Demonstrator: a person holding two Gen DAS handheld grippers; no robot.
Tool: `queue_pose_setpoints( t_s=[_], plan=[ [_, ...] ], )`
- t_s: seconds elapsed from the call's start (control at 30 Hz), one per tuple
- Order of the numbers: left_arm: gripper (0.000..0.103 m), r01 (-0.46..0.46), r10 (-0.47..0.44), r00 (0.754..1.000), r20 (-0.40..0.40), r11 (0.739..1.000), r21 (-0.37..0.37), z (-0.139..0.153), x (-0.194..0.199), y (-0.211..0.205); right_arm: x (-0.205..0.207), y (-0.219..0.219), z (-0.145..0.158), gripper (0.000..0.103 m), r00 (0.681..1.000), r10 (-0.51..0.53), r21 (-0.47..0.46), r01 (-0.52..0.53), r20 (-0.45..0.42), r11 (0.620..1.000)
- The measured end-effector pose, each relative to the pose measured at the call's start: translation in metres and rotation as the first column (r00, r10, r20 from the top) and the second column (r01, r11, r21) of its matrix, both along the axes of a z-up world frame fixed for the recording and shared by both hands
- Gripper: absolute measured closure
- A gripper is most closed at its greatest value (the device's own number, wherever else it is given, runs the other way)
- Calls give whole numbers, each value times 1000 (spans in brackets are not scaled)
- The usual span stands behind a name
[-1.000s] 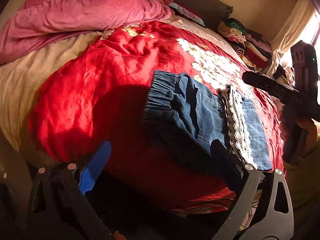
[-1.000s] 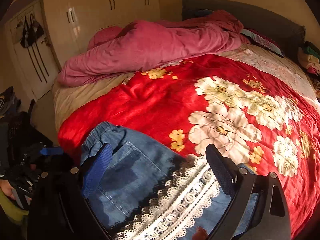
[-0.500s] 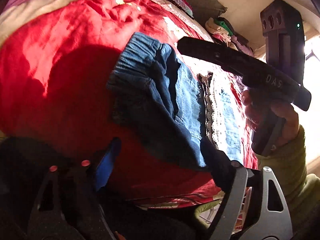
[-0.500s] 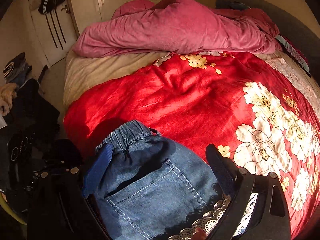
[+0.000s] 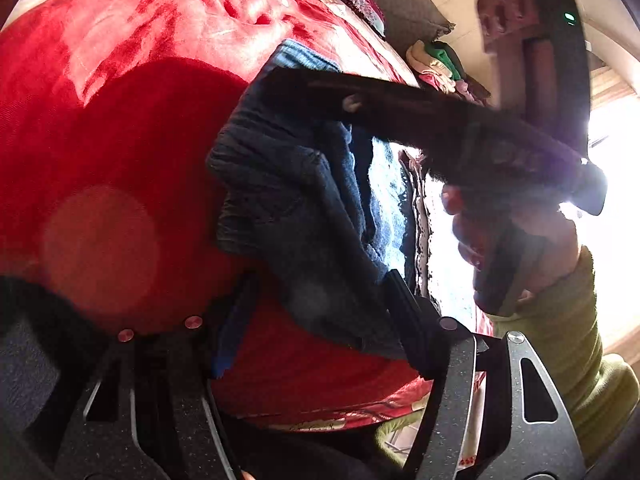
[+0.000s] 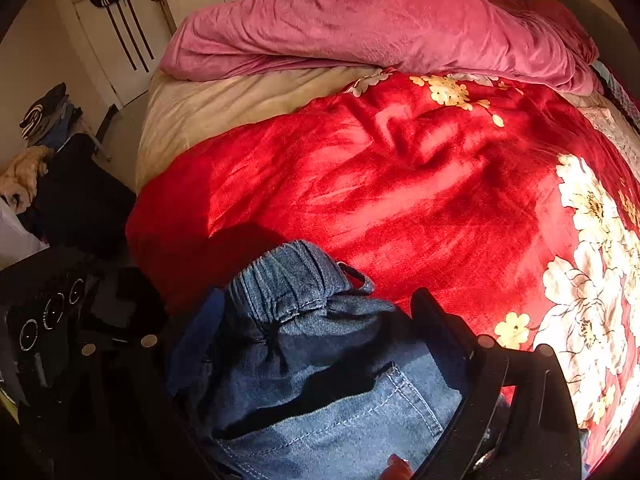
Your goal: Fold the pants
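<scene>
1. Denim pants [image 6: 320,380], partly folded, lie on a red floral blanket [image 6: 400,184] near the bed's edge; the elastic waistband [image 6: 288,276] is bunched up.
2. Left gripper [image 5: 320,312]: fingers closing, blue finger [image 5: 232,332] still off the fabric, dark finger [image 5: 408,320] against the pants' near edge. Not clamped.
3. Right gripper [image 6: 316,324]: fingers apart, straddling the waistband, no pinch visible.
4. Right hand [image 5: 512,240], green sleeve [image 5: 568,344], holds that gripper over the pants.
5. Pink duvet [image 6: 380,20] heaped at the bed's far side.
</scene>
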State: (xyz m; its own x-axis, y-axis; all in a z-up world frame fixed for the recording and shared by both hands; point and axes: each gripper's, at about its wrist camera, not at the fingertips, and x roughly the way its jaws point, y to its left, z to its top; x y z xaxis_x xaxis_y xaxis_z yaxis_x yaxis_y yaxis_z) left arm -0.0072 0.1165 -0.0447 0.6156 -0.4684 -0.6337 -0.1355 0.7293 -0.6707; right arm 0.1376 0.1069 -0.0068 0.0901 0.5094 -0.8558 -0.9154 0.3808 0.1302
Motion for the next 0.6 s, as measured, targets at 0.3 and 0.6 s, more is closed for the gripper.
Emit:
queue_pose_setpoints(
  t_s=[0.3, 0.6],
  plan=[
    [40, -10, 10, 1000, 22, 1000, 9, 7, 6, 2, 7, -27, 4, 65, 994, 31, 137, -16, -108, 990],
    [28, 65, -69, 993, 91, 997, 50, 37, 26, -30, 15, -121, 57, 66, 992, -14, 365, 59, -124, 929]
  ],
)
